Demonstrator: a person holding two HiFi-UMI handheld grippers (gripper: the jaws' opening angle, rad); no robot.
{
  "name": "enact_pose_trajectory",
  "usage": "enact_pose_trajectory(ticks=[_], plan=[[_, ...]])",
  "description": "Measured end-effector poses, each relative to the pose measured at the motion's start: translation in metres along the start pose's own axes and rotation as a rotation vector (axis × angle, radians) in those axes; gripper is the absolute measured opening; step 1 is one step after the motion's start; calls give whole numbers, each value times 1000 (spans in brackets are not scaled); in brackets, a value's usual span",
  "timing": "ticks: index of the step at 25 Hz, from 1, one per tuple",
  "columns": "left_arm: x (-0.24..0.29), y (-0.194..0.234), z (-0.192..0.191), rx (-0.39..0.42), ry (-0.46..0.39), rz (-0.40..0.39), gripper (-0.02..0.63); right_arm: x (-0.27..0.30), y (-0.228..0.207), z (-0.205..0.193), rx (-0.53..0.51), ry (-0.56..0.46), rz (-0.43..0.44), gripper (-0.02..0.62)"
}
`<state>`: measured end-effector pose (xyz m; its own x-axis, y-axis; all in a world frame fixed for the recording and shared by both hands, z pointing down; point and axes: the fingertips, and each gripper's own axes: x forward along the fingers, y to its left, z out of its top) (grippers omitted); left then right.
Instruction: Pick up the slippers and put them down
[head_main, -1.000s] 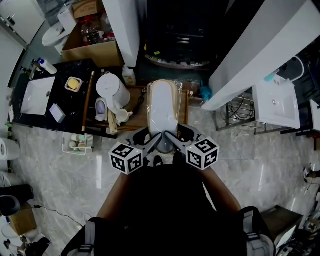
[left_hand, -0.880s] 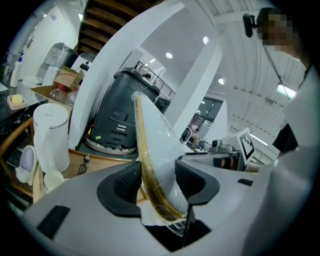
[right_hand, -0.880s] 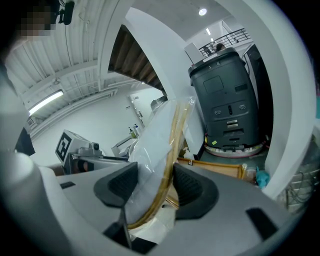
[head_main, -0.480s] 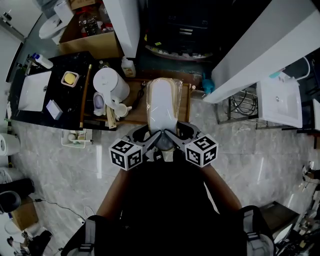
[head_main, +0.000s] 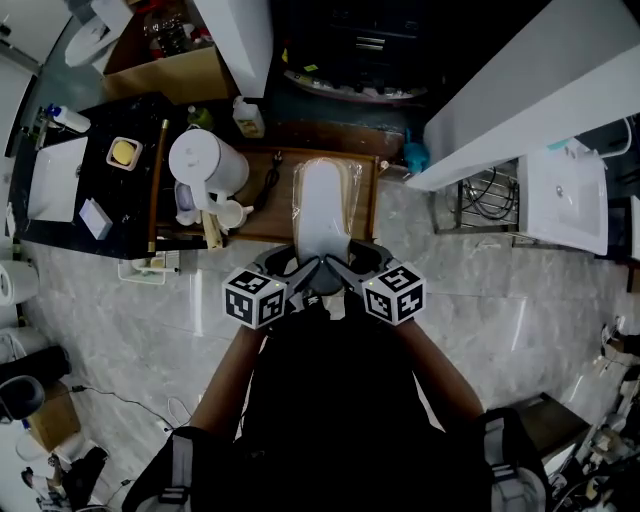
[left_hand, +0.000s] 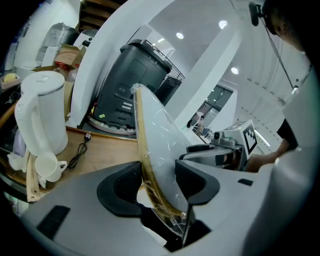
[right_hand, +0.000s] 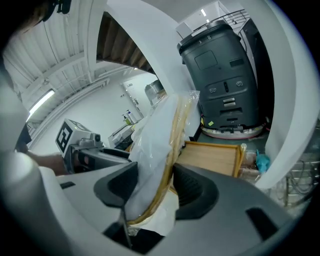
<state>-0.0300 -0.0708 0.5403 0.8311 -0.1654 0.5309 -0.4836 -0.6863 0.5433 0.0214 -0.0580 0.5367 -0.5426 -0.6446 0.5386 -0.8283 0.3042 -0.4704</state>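
A pair of white slippers (head_main: 322, 205) with a tan sole edge, wrapped in clear plastic, hangs above a wooden tray (head_main: 265, 215). Both grippers hold its near end. My left gripper (head_main: 300, 272) is shut on the pack's left side and my right gripper (head_main: 345, 270) on its right side. In the left gripper view the slippers (left_hand: 155, 145) stand on edge between the dark pads of the left gripper (left_hand: 159, 185). The right gripper view shows the slippers (right_hand: 160, 135) the same way in the right gripper (right_hand: 157, 187). The far end points away from me.
A white kettle (head_main: 205, 165) and a cup (head_main: 232, 213) stand on the tray's left part. Left of it is a black counter with a white basin (head_main: 55, 175). A dark machine (head_main: 350, 50) stands beyond the tray, a wire rack (head_main: 480, 215) and a white sink (head_main: 565, 195) at the right.
Both grippers have sunk with the slippers towards the wooden tray, still gripping the pack's near end. The jaws have kept their width.
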Motion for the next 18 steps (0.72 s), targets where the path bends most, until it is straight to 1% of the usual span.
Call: enact_pose_trajectory(ticks=[7,10,13,18], plan=[[33,17,-7,-36,49,29,213,19,-36,-10,-11,76,7,227],[47,28,-17,-47,74,59,213,31,-50,-21,-17,104,4,227],[62,42,-28,-48,105,84,213,45,-64,-34,-3,138,0,226],[81,61,-41,-71,132,98,213,66,-85,-51,5,174,-3,227]])
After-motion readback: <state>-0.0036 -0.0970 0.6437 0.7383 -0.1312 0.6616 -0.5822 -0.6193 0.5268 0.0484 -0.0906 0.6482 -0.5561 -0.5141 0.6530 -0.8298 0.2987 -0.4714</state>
